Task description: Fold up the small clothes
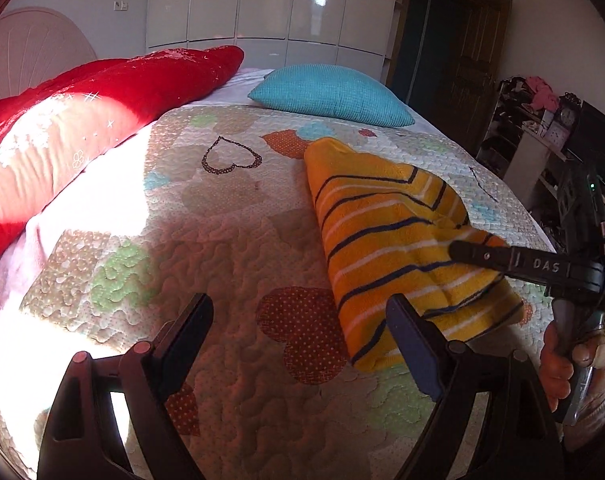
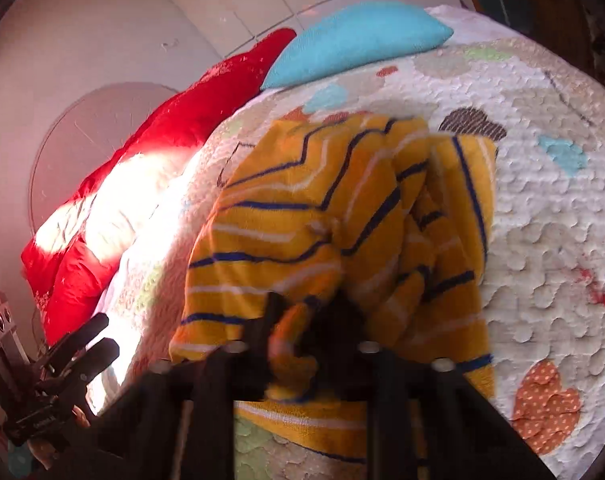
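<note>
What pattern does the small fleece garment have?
Yellow fleece garment: navy and white stripes, clearest in left wrist view.

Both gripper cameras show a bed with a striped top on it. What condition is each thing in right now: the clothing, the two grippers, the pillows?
yellow striped garment: lying partly folded on the quilt.
right gripper: shut on a bunch of the garment's fabric.
left gripper: open, holding nothing, beside the garment.
blue pillow: lying flat beyond the garment.
red duvet: heaped along the bed's side.

Motion blur smears the striped yellow garment (image 2: 314, 216) where it bunches between the right gripper (image 2: 306, 320) fingers, hiding their tips.
</note>
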The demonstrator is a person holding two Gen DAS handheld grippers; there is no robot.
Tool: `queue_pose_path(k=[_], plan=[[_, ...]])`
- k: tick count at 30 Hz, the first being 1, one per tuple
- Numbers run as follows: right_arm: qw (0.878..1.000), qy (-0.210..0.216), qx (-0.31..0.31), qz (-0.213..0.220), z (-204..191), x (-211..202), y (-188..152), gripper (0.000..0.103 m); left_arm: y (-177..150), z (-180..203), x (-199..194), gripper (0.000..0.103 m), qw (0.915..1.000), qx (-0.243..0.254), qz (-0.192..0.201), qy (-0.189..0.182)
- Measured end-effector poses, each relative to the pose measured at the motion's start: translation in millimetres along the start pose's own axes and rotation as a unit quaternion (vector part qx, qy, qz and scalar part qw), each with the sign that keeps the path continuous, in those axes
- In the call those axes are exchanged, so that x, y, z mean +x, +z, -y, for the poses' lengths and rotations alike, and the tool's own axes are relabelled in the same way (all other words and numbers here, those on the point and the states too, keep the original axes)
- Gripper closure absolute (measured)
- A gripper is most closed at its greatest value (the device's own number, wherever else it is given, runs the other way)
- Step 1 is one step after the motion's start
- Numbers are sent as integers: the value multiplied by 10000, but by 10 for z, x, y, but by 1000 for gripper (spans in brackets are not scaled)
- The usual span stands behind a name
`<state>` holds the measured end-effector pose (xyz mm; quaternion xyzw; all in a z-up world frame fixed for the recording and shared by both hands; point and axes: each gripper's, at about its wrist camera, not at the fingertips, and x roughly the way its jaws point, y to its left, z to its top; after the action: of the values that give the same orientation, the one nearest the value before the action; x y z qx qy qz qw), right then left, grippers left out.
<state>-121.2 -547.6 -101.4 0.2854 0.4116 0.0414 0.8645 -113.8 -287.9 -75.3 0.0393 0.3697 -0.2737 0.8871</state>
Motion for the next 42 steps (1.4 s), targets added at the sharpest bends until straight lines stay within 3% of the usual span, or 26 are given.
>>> queue_pose_path(k=[8,12,14,17,19,22,26,27,28,30,33,36,37,39,41,42], plan=[[9980,-104,270,555,390,-641,-400,96,176,-76,-43,14,9998,-133,-20,-162],[9979,-406,307,397,524,-720,-657,95,252,17,157,13,9973,-364,-232,-599],[9982,-311,265,436,554,-773,-698,94,276,156,298,13,9958,-283,-342,-801],[9951,-224,281,922,559,-1045,-577,83,276,418,558,13,9950,133,-581,-795],[9910,-335,328,1257,545,-1163,-397,51,226,593,720,13,9929,454,-763,-796],[9880,-550,337,1406,562,-1084,-74,47,96,798,921,13,9893,870,-997,-608],[9895,-851,578,1019,734,-582,327,47,-16,863,1004,13,9895,816,-1076,-513],[9911,-733,620,925,776,-461,387,52,-24,864,996,13,9899,775,-1068,-517],[9931,-443,705,821,828,-359,424,85,-27,865,991,13,9901,753,-1072,-514],[9925,101,995,701,920,-281,461,89,-32,860,981,13,9901,745,-1083,-489],[9878,285,1075,1091,982,-502,396,94,-39,854,971,13,9895,762,-1108,-521],[9857,-351,1076,1250,1085,-618,322,96,-70,897,1000,13,9884,859,-1126,-546],[9851,-654,1045,1197,1125,-592,314,100,-79,909,1020,13,9884,864,-1134,-522],[9805,-1443,913,971,1214,-487,295,98,-86,909,1030,13,9889,821,-1138,-495],[9789,-1593,1054,731,1349,-440,243,98,-68,896,985,13,9876,819,-1221,-558],[9787,-1438,1174,874,1387,-516,207,98,-48,887,928,13,9860,831,-1291,-653]])
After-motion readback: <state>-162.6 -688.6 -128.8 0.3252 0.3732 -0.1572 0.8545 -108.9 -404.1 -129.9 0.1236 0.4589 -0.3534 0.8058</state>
